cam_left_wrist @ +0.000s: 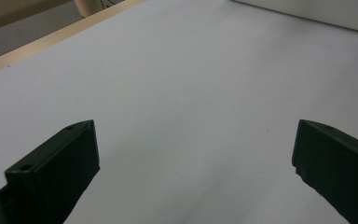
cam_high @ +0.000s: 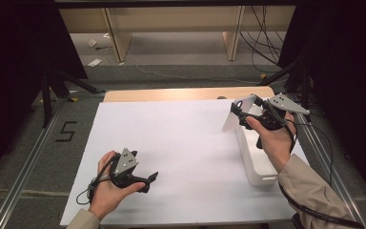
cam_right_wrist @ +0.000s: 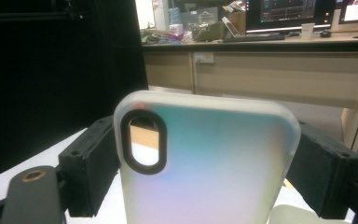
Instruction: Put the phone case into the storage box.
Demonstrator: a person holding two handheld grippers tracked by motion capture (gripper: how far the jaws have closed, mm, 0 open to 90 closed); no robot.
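A: Right gripper status?
B: My right gripper (cam_high: 242,113) clamps a translucent frosted phone case with an oval camera cutout (cam_right_wrist: 205,163) by its two side edges, raised above the white rectangular plastic bin (cam_high: 255,164).
A: Left gripper?
B: My left gripper (cam_high: 150,180) rests low over the white table sheet (cam_high: 181,143), jaws spread wide, holding nothing.

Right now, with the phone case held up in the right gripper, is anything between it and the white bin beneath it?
Nothing visible. The right gripper grips the phone case by its two long edges, above the far end of the white bin. The gap below looks clear. The left gripper rests far off, open, on the sheet.
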